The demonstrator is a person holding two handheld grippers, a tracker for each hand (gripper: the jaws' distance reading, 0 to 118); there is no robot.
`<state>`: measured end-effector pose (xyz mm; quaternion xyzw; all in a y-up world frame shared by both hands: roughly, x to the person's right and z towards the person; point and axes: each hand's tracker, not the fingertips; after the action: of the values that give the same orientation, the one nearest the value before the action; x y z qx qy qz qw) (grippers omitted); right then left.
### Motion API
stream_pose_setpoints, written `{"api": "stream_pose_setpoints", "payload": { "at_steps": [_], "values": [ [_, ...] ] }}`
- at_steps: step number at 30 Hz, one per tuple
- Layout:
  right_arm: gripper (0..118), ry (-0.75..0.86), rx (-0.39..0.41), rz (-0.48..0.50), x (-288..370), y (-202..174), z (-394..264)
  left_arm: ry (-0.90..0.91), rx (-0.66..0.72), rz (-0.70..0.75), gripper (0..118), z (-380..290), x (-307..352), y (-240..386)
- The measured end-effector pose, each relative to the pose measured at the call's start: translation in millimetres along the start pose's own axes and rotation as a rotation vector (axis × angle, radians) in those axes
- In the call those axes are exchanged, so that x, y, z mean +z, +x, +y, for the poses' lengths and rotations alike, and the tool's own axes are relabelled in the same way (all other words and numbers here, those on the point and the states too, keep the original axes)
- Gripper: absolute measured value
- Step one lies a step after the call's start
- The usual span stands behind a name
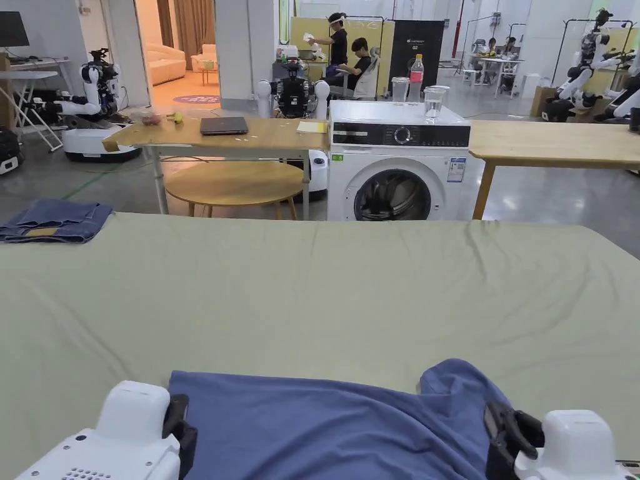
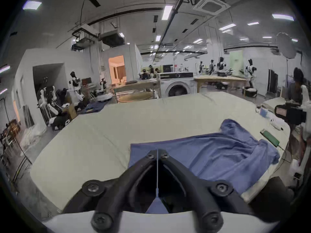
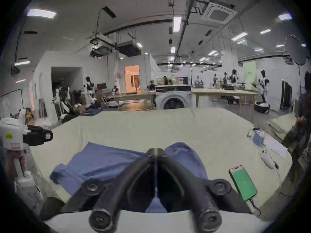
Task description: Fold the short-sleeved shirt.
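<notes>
A blue short-sleeved shirt point(image 1: 325, 425) lies spread along the near edge of the table's green cover point(image 1: 312, 294). One sleeve point(image 1: 456, 375) is bunched up at its far right. My left gripper point(image 1: 181, 422) sits at the shirt's left edge. In the left gripper view its jaws point(image 2: 157, 152) are closed together, with blue cloth showing between them. My right gripper point(image 1: 500, 428) sits on the shirt's right side, just below the raised sleeve. In the right gripper view it point(image 3: 156, 151) is closed too, with blue cloth in the gap.
Folded jeans point(image 1: 53, 220) lie at the table's far left corner. A green phone point(image 3: 243, 182), a white controller point(image 3: 267, 159) and papers lie right of the shirt. A person point(image 3: 303, 115) stands at the right. A washing machine point(image 1: 397, 162) and wooden tables stand beyond.
</notes>
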<state>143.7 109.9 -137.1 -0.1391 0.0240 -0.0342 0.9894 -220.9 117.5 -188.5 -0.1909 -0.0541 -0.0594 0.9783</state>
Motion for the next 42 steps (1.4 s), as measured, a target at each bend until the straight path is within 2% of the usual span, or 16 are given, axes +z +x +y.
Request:
{"api": "stream_pose_setpoints", "payload": {
  "at_steps": [3,15,16,18,19,24,26,30,32,33,34,35,38,39,40,42],
  "values": [
    [0,-0.037,0.016,0.044,-5,-2,-9,-0.061,0.024,-0.024,0,-11,-14,-7],
    [0,-0.126,0.047,0.003,-61,26,-14,-0.282,0.091,0.013,0,-10,-148,-59],
    [0,-0.134,0.047,-0.003,-68,30,-14,-0.286,0.092,0.021,15,-7,-162,-63],
    [0,-0.149,0.047,-0.019,-80,40,-13,-0.33,0.065,0.043,97,-2,-195,-70],
    [0,-0.16,0.049,-0.03,-88,46,-13,-0.372,0.06,0.041,118,-1,-220,-75],
    [0,-0.254,0.022,-0.091,-134,81,-12,-0.482,0.045,0.073,114,-9,-300,-82],
    [0,-0.321,-0.007,-0.116,-156,100,-15,-0.535,0.069,0.067,95,-18,-322,-82],
    [3,-0.446,-0.063,-0.142,-199,132,-19,-0.568,0.024,0.047,78,-20,-311,-57],
    [67,-0.518,-0.089,-0.119,-224,145,-21,-0.564,0.052,-0.012,58,-8,-290,-52],
    [100,-0.553,-0.079,-0.13,-235,148,-24,-0.555,0.032,-0.015,41,-5,-281,-48],
    [118,-0.561,-0.072,-0.127,-245,150,-27,-0.521,-0.007,-0.002,14,-2,-272,-42],
    [118,-0.556,-0.066,-0.132,-253,152,-27,-0.493,-0.002,-0.008,0,3,-263,-47],
    [117,-0.65,-0.073,-0.153,-274,158,-36,-0.47,0.016,-0.008,0,12,-244,-42],
    [105,-0.681,-0.076,-0.151,-278,159,-40,-0.466,0.014,-0.008,0,14,-241,-46],
    [67,-0.698,-0.07,-0.16,-280,159,-42,-0.464,0.01,-0.006,0,16,-237,-45],
    [37,-0.631,-0.034,-0.176,-265,156,-40,-0.457,0.01,-0.008,0,18,-227,-41]
  ]
}}
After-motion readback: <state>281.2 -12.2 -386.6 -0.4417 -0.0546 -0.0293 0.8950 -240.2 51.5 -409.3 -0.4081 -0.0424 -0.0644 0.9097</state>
